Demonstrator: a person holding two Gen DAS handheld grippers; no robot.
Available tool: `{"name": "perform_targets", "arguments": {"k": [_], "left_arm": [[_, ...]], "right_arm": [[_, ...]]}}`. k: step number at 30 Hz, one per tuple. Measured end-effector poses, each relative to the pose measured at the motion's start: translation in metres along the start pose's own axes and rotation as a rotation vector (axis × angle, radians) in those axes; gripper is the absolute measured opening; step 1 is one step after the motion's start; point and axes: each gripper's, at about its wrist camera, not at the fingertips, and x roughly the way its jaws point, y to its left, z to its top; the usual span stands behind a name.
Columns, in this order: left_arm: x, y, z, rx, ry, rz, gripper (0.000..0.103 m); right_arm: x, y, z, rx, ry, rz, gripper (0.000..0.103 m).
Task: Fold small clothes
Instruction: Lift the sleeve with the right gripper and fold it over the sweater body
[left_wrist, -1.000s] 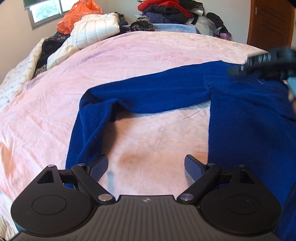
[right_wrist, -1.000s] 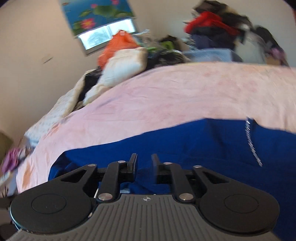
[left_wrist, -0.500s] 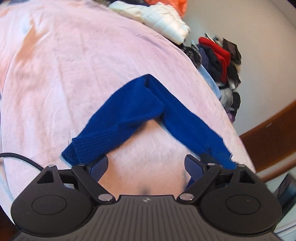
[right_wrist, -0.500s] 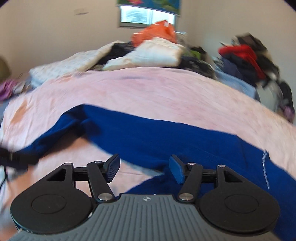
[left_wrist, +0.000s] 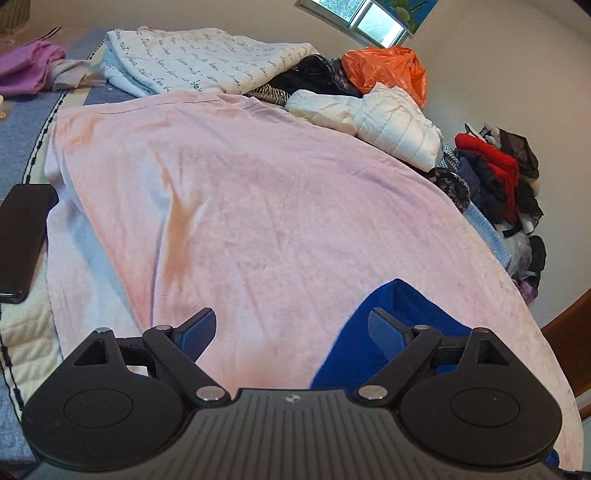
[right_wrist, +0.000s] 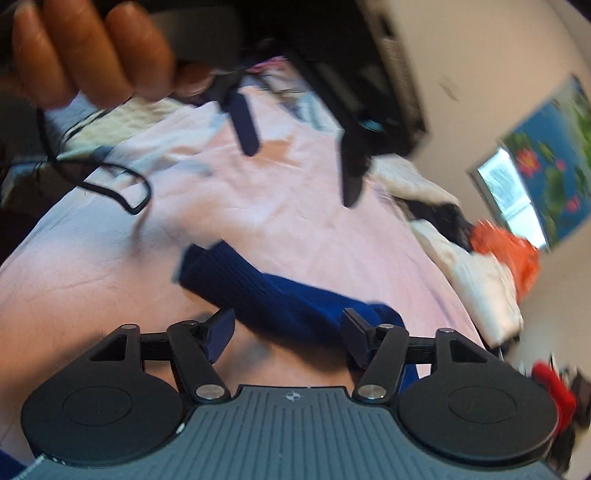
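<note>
Swung away from the sleeve, the left gripper (left_wrist: 291, 332) now hangs spread wide over the pink sheet (left_wrist: 258, 206), the blue sweater (left_wrist: 373, 343) under its right finger, while the right gripper (right_wrist: 286, 334), also gaping, straddles the ribbed cuff (right_wrist: 218, 269).

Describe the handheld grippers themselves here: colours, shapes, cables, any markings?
Both grippers, left gripper and right gripper, have matte black linkages on round discs, silver pivot screws, blue ribbed finger pads, and a grey ridged body with a small white logo. A thin black cable trails over the bed.
</note>
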Motion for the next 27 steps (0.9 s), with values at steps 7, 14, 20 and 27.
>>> {"name": "perform_targets", "arguments": {"k": [7, 14, 20, 27], "left_arm": [[-0.001, -0.003, -0.003, 0.067, 0.008, 0.020, 0.090], [-0.001, -0.009, -0.007, 0.074, -0.034, 0.068, 0.090], [-0.003, -0.015, -0.010, 0.121, -0.013, 0.066, 0.090], [0.003, -0.010, -0.010, 0.109, -0.018, 0.089, 0.090]], "right_arm": [[-0.002, -0.037, 0.002, 0.159, 0.109, 0.318, 0.069], [-0.036, -0.081, -0.032, 0.545, -0.038, 0.136, 0.062], [0.018, -0.102, -0.034, 0.844, 0.065, -0.038, 0.081], [-0.022, -0.028, -0.039, 0.473, 0.198, 0.106, 0.080]]}}
